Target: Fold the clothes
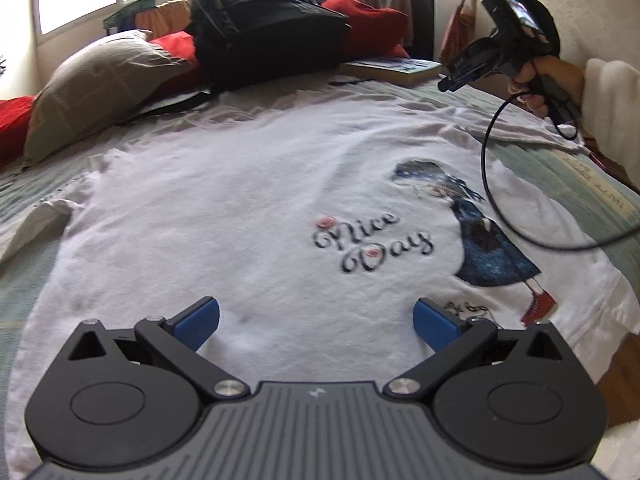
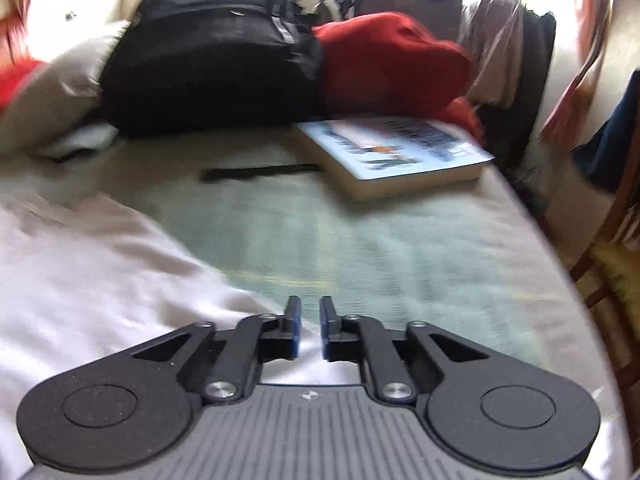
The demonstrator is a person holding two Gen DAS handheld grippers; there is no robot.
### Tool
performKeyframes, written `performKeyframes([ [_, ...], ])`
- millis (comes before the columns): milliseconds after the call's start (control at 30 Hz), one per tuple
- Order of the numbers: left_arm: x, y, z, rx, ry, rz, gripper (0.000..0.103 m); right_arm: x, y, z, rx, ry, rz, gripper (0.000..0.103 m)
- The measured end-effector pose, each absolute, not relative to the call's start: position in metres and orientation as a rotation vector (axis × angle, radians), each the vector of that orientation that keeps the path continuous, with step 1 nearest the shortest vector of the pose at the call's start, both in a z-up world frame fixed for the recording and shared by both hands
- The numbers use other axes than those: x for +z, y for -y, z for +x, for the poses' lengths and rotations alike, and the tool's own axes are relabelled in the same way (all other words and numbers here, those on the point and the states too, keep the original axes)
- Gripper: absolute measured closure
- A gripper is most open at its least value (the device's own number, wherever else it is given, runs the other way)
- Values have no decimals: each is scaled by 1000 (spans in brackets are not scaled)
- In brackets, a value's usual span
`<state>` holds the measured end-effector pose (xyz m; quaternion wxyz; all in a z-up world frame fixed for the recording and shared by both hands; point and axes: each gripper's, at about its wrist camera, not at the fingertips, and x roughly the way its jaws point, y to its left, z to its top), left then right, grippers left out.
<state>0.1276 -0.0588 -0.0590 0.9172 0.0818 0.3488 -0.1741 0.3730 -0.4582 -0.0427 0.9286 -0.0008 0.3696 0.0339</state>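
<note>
Left gripper (image 1: 316,322) gapes empty over printed T-shirt (image 1: 240,200); right gripper (image 2: 310,326) barely parted, empty, facing book (image 2: 394,152).

"Nice Day" in script on white tee (image 1: 248,208); book (image 2: 396,152) cover txt unreadable

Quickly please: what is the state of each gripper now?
Left gripper: open wide above the white T-shirt, holding nothing.
Right gripper: slightly open, nothing between its pads.
</note>
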Motion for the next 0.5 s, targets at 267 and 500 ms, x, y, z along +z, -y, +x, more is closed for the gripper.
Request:
performKeyframes([
  [267, -62, 45, 131, -338, -730, 127, 1, -81, 422, 414, 70, -902, 98, 58],
  [500, -60, 42, 127, -322, -721, 116, 1, -67, 446, 434, 12, -833, 209, 56],
])
